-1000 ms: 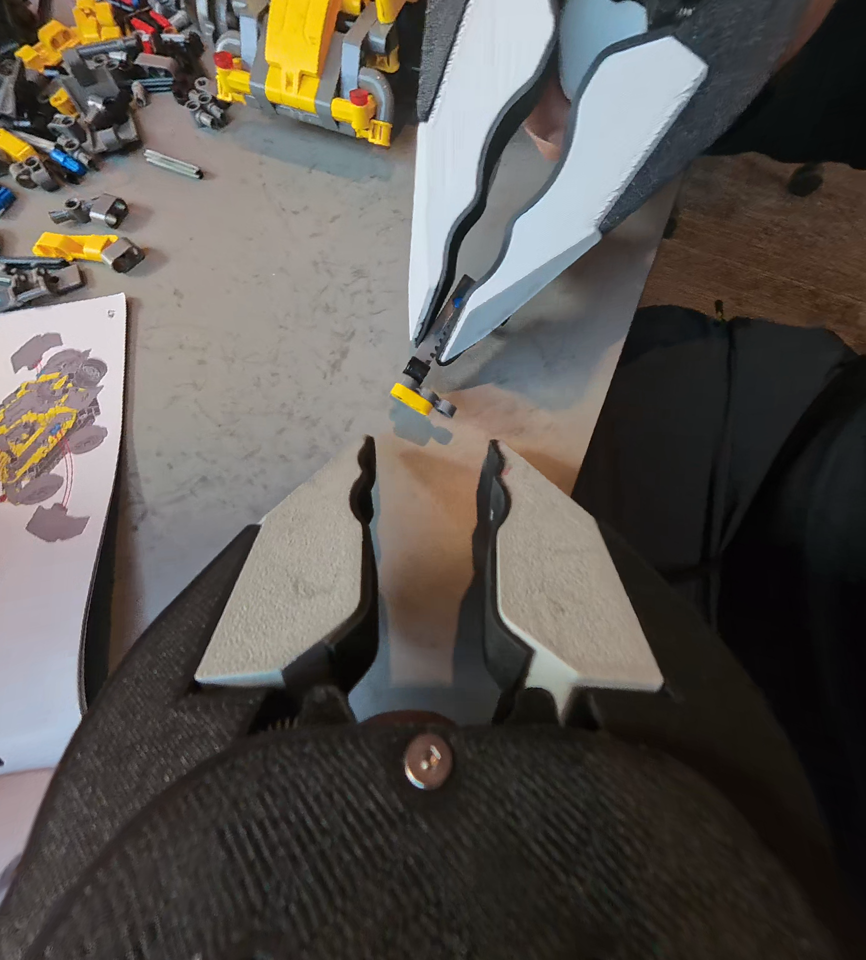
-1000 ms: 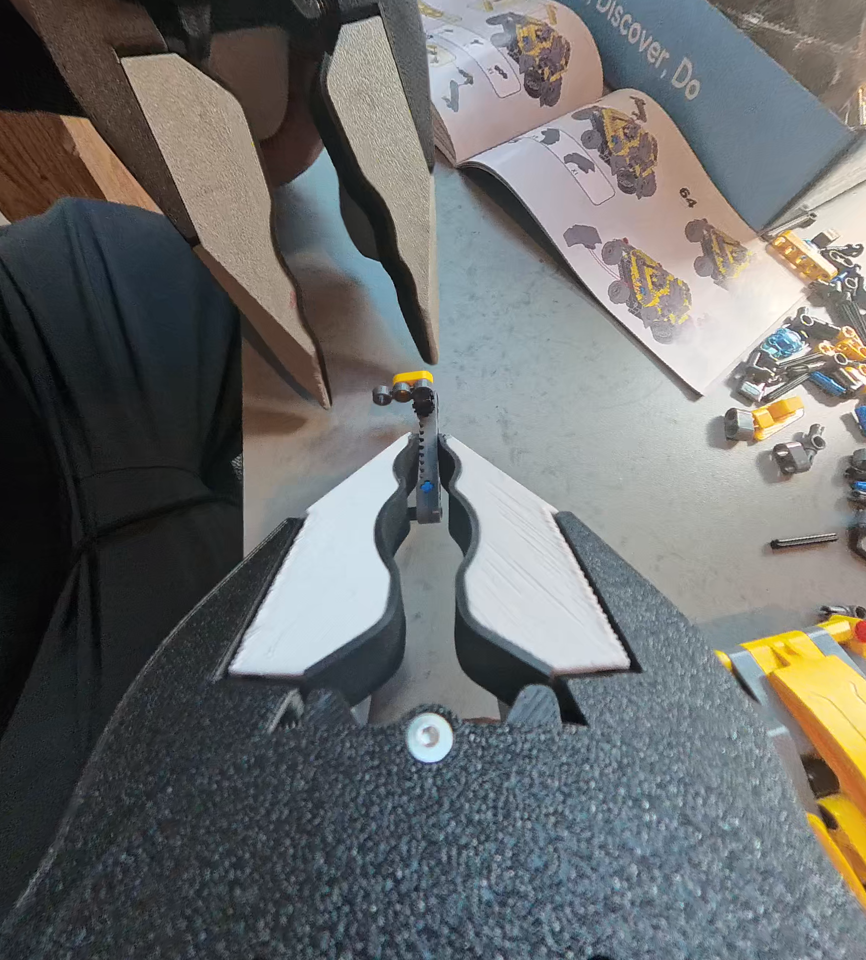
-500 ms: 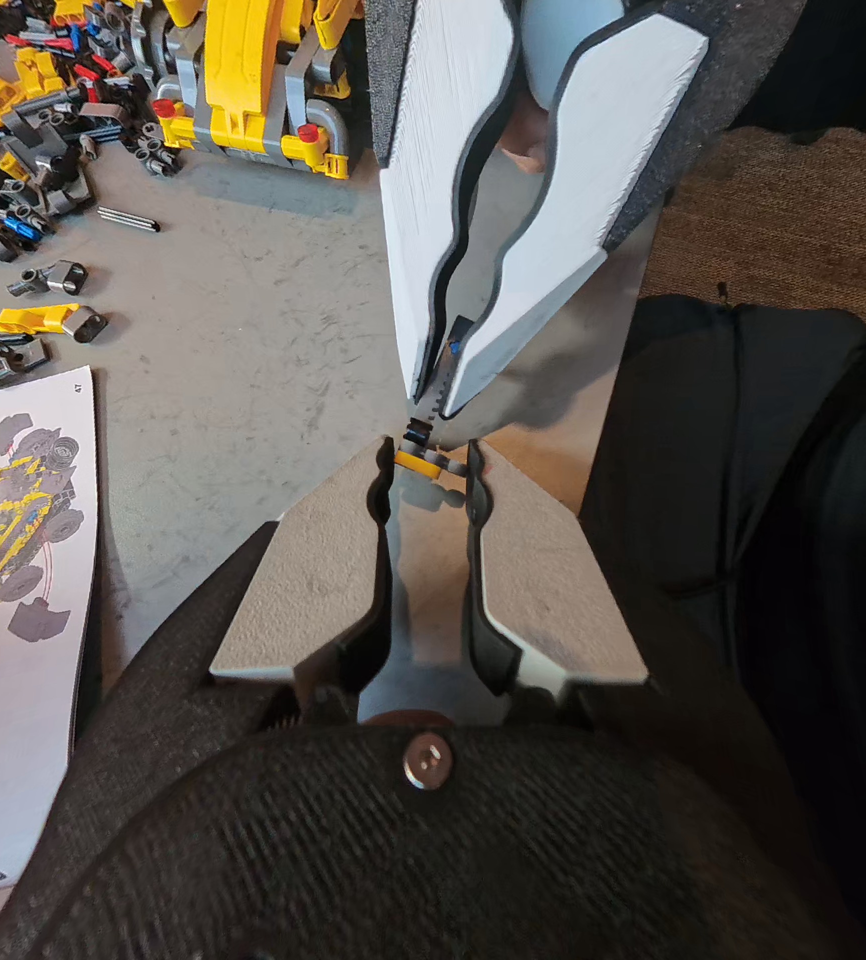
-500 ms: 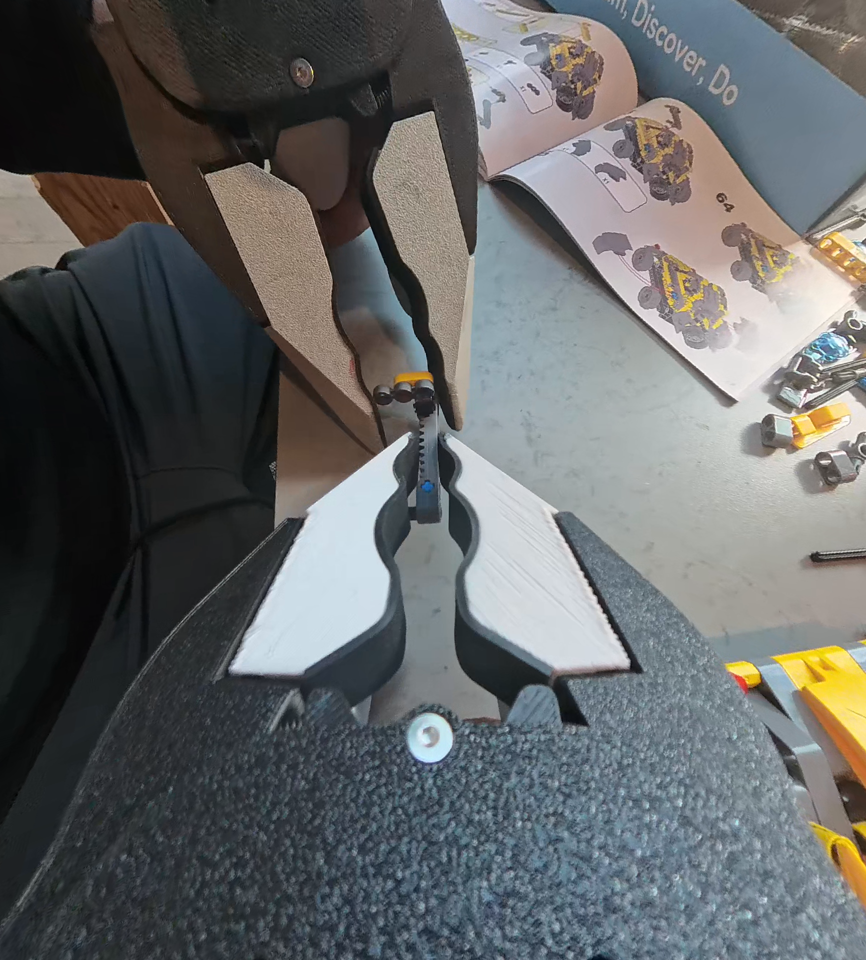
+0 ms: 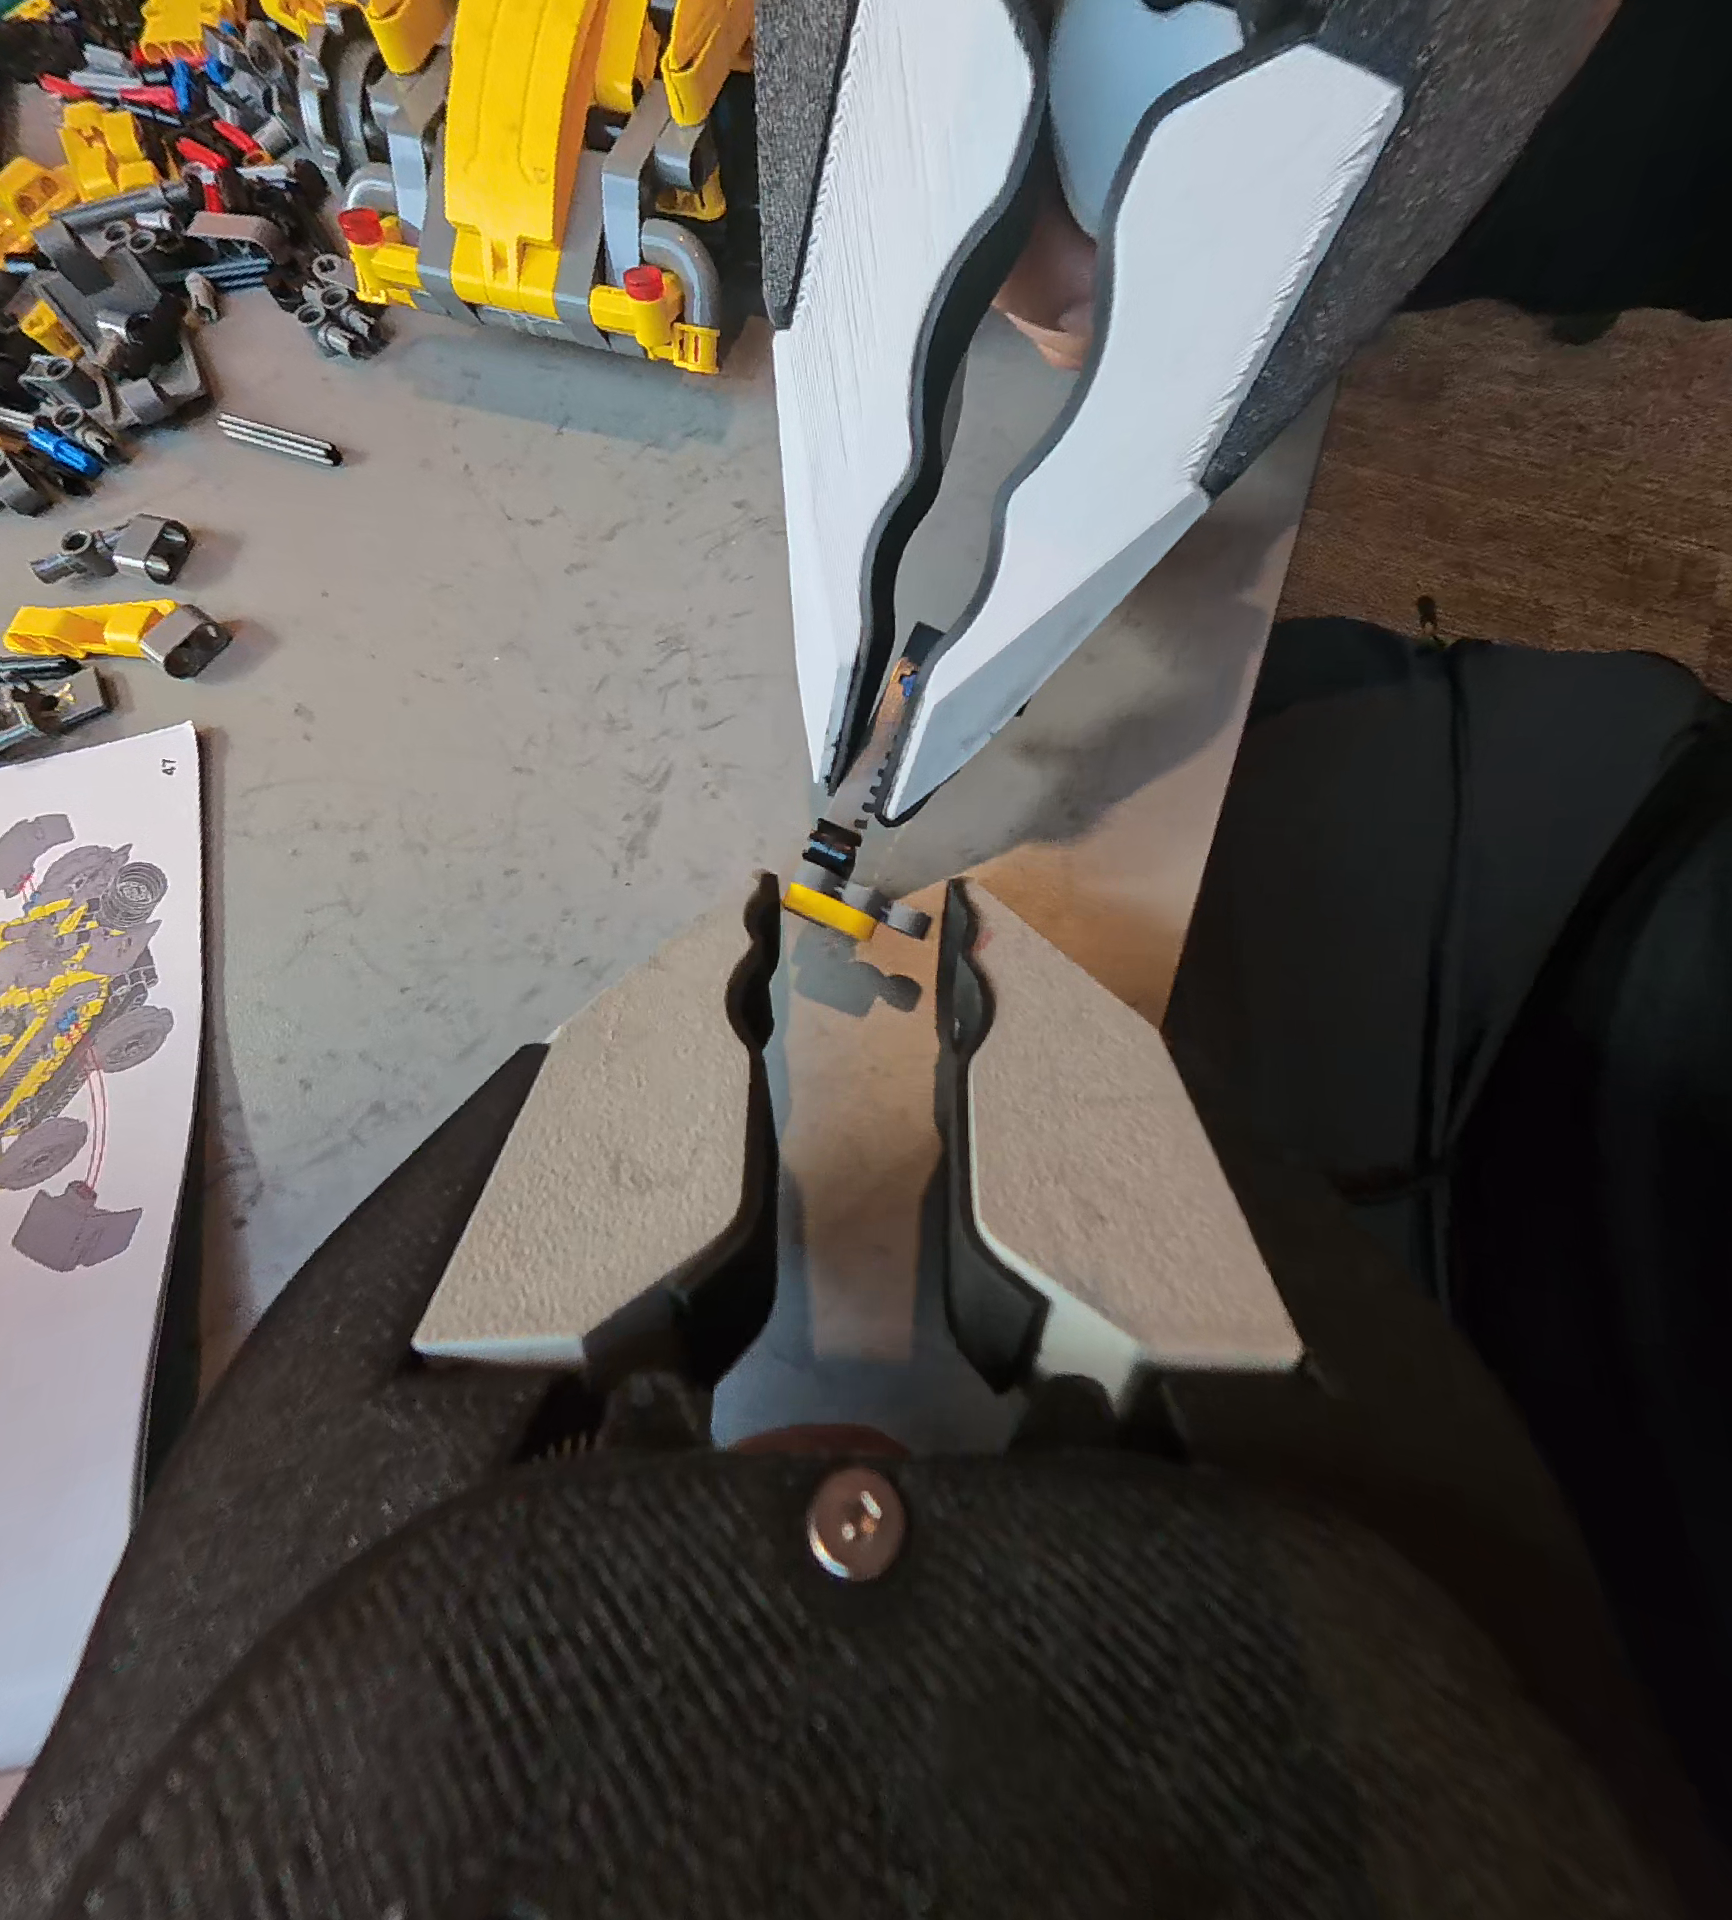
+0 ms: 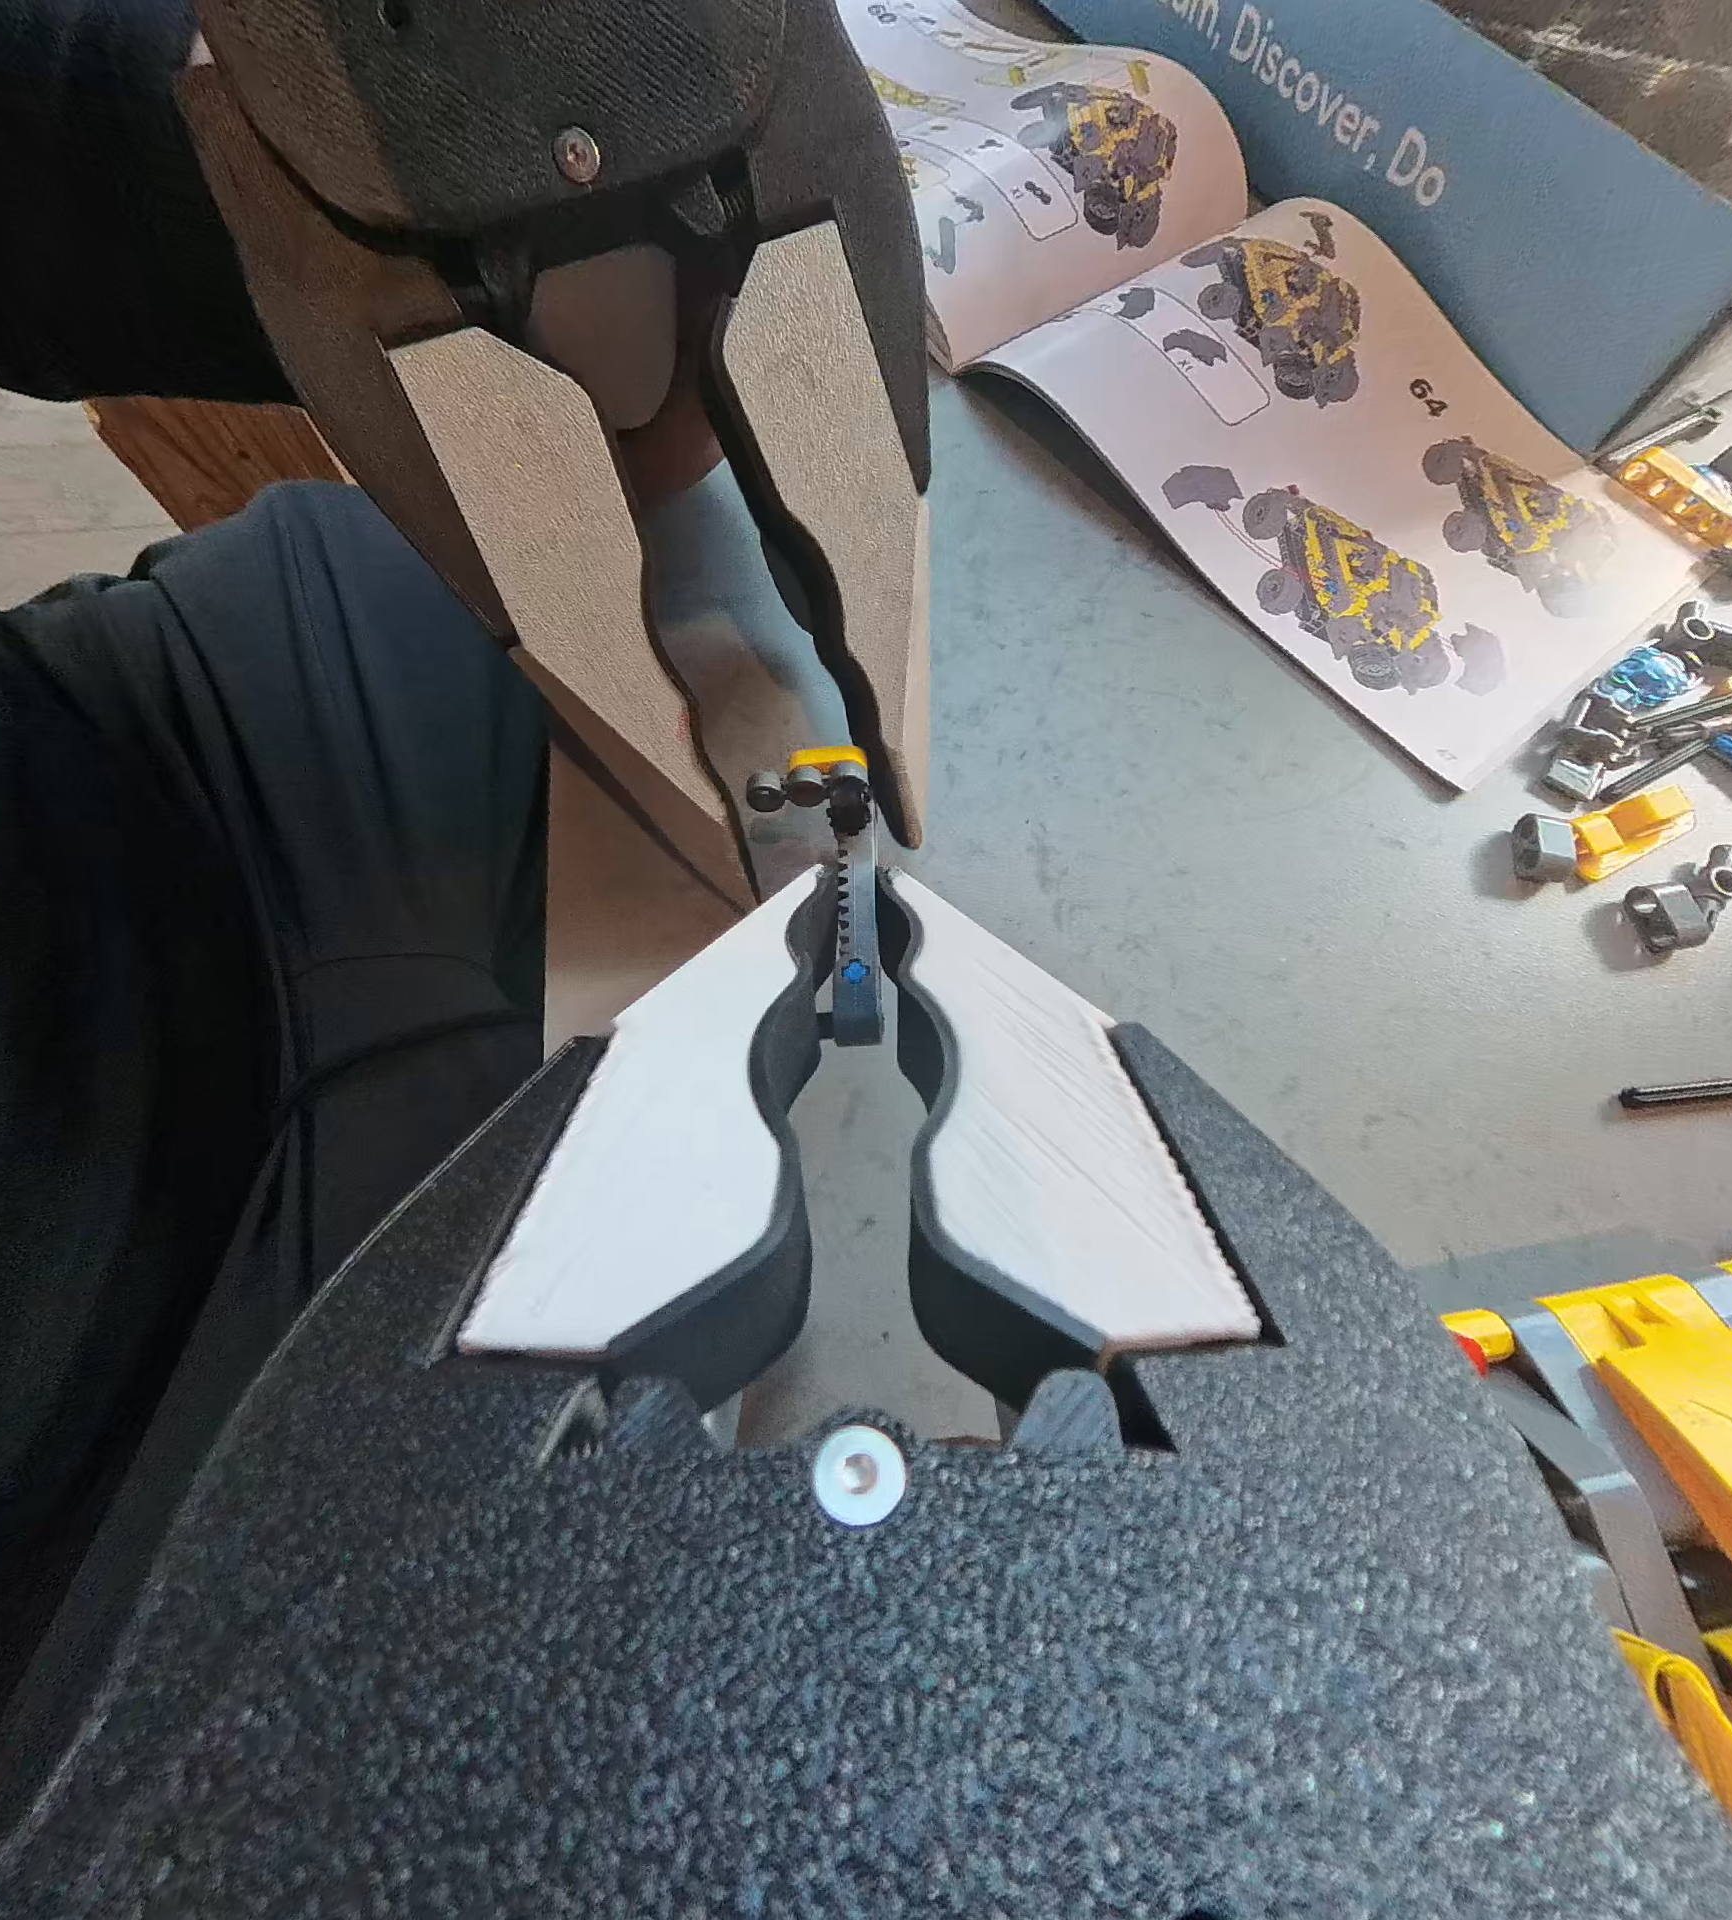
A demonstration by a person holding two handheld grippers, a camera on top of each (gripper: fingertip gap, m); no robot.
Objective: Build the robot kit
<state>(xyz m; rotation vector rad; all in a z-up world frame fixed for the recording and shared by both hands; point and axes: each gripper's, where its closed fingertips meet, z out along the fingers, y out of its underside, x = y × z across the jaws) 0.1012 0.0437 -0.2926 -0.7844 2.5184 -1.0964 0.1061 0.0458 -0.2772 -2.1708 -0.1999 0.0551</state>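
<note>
My right gripper [image 6: 854, 876] is shut on a dark toothed rack piece [image 6: 857, 935] and holds it above the grey table [image 6: 1205, 935]. The rack's far end carries a small yellow and grey part [image 6: 826, 761]. My left gripper [image 5: 860, 885] is open, and its jaws stand a little apart on either side of that yellow part [image 5: 831, 906]. I cannot see firm contact. In the left wrist view the right gripper [image 5: 867, 805] comes down from the top. In the right wrist view the left gripper [image 6: 826, 847] comes in from the top, tip to tip with mine.
A yellow and grey model vehicle [image 5: 529, 187] stands at the back, also in the right wrist view [image 6: 1724, 1455]. Loose parts [image 5: 62, 260] and a black axle [image 5: 278, 440] lie left. An open booklet [image 5: 41, 1143] lies nearby. The table edge and a person's dark clothing [image 5: 1516, 1039] are close. My left and right fingertips are right by each other. From either gripper's tips it is about 15 centimeters to the black axle [image 5: 278, 440]. Seen from the right wrist view [image 6: 1692, 1089] as well.
My left gripper has come forward to the yellow part and narrowed its jaws around it. My right gripper has kept its hold on the rack piece.
</note>
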